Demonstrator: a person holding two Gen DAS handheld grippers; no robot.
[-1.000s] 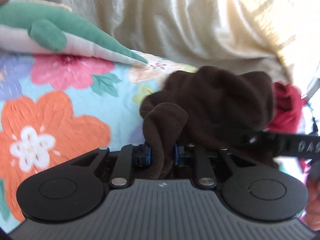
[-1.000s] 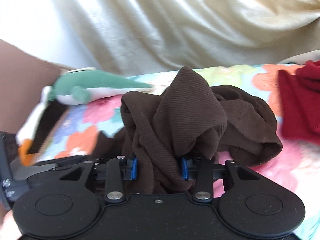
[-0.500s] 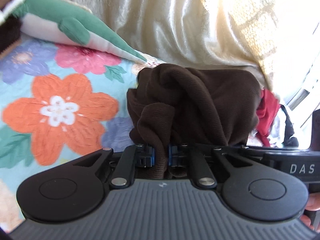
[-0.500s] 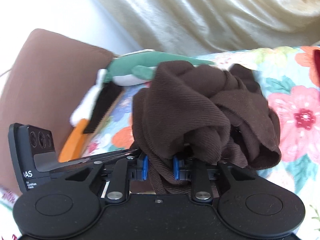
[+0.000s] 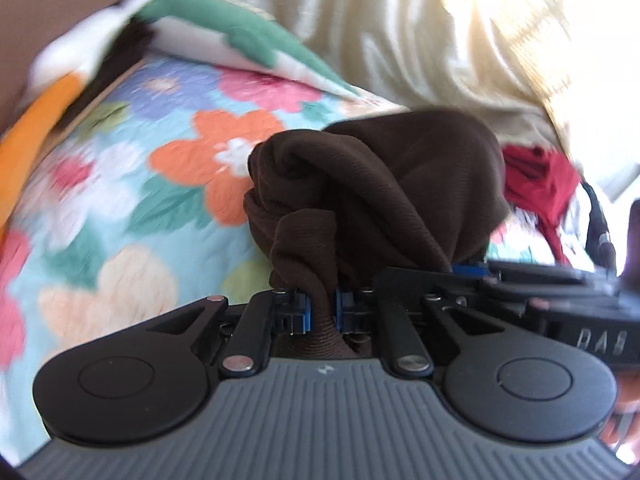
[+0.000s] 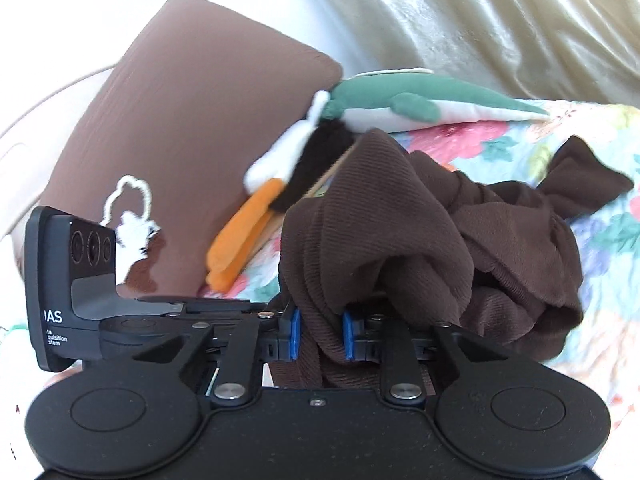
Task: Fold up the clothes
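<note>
A crumpled dark brown ribbed garment [image 5: 384, 192] is bunched over the floral bedspread [image 5: 132, 200]. My left gripper [image 5: 322, 314] is shut on a fold of it. My right gripper [image 6: 320, 336] is shut on another fold of the same brown garment [image 6: 400, 232], which hangs in a heap to the right of its blue pads. The two grippers are close side by side: the right one shows at the right edge of the left wrist view [image 5: 560, 304], the left one at the left edge of the right wrist view [image 6: 72, 280].
A red garment [image 5: 540, 184] lies beyond the brown one. A green and white plush toy [image 6: 420, 104] and an orange, black and white plush [image 6: 272, 200] lie by a brown pillow [image 6: 180, 140]. A cream curtain [image 6: 480, 20] hangs behind the bed.
Both grippers have swung left with the brown garment toward the pillow end of the bed. The grip on the folds has tightened since a second ago.
</note>
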